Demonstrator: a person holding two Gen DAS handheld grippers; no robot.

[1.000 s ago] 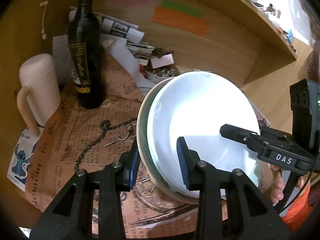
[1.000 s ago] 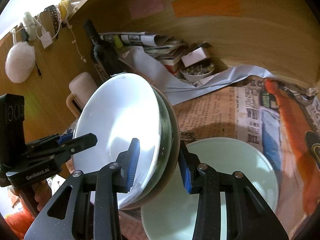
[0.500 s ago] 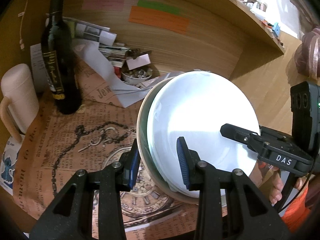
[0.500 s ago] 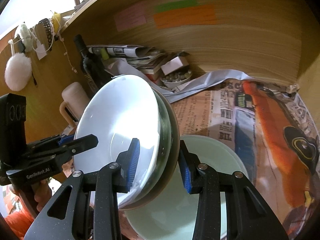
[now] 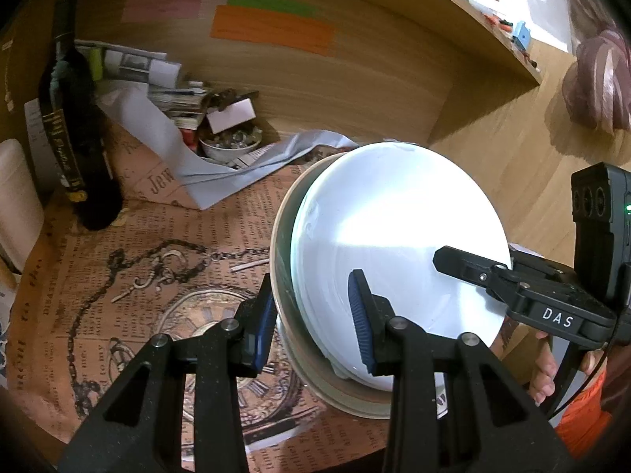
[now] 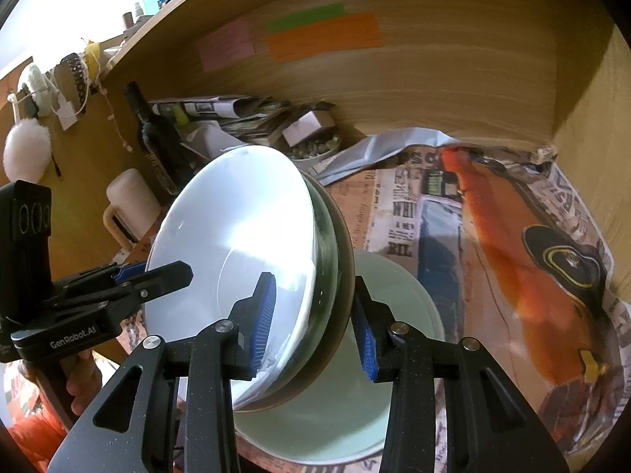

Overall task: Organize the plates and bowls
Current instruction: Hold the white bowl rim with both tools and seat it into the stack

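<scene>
While clamped rim-to-rim, stacked bowls (image 5: pixel 394 236) between left tongs (image 5: pixel 311 327) and right tongs (image 6: pixel 313 321).

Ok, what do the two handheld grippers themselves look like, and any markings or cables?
Both are matte black with blue ribbed pads. The right gripper reads DAS on its side, with a thin black cable below. The left gripper reads GenRobot.AI. An orange sleeve shows behind.

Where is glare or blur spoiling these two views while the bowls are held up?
Left wrist view: a bright patch washes out the white bowl, the dark bottle is smeared, and the frame edges bend and darken. Right wrist view: glare streaks the same bowl's inside, the window corner at top left is blown out, and the pale plate below stays evenly lit.
</scene>
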